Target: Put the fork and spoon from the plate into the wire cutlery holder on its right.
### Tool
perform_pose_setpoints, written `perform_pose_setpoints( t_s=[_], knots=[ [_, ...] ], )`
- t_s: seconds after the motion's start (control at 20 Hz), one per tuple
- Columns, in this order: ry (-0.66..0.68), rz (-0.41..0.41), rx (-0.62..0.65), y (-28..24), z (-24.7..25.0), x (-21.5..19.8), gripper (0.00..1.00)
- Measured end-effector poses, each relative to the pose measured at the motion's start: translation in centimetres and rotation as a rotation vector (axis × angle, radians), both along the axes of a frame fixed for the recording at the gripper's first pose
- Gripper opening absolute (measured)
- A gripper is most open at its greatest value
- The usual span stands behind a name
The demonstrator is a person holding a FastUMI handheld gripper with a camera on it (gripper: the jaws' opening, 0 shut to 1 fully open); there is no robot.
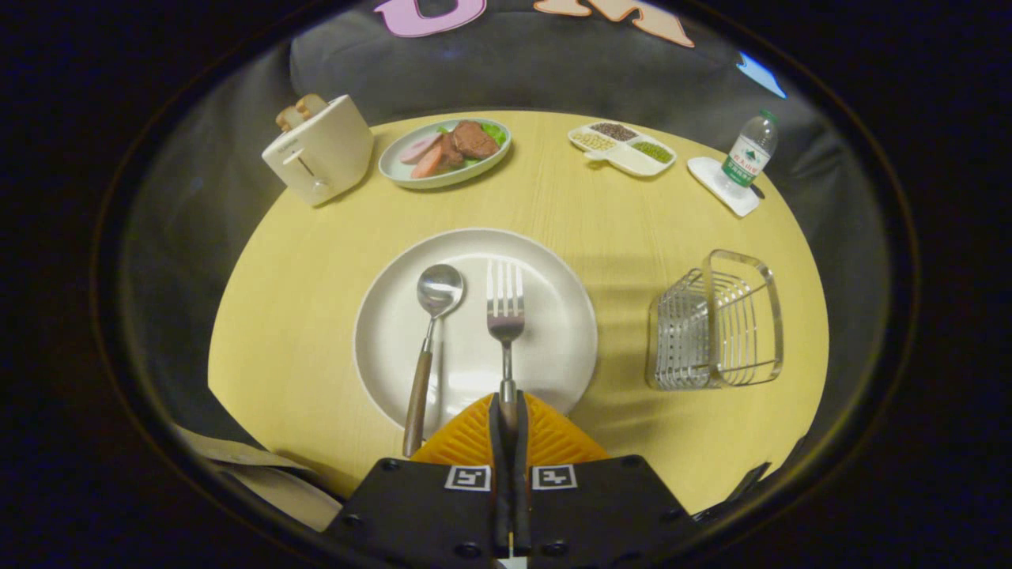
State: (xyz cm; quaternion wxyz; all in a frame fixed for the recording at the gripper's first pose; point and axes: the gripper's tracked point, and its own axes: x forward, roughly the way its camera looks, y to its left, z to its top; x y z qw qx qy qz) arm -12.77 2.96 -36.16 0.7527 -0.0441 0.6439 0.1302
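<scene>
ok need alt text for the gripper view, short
The gripper is shut on the fork handle; the fork lies on a white plate beside a spoon. A wire cutlery holder stands to the plate's right on the round yellow table.

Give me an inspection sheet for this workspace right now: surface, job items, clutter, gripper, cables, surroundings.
Surface: round yellow wooden table, looks clean.
Job's things: fork on the white plate, tines pointing away, handle between the fingers; spoon beside it on the plate, untouched; wire cutlery holder right of the plate, nothing seen inside.
Clutter: toaster with bread, dish of food, divided tray of grains, water bottle on a white coaster, all beyond the plate.
Gripper: gripper closed on the fork's handle at the plate's near rim.
Cables: nothing seen.
Surroundings: dark cloth wall behind the table.
</scene>
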Motion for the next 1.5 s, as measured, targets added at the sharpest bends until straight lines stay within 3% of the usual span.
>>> perform_pose_setpoints(
  t_s=[0.35,0.55,0.95,1.5],
  knots=[
    [-0.006,-0.017,0.010,-4.5,5.5,2.6,0.05],
    [-0.004,-0.019,-0.047,-9.2,7.1,3.9,0.05],
    [0.111,-0.082,-0.123,-15.3,5.6,3.3,0.05],
    [0.143,-0.124,-0.086,-15.2,3.9,3.6,0.12]
  ],
)
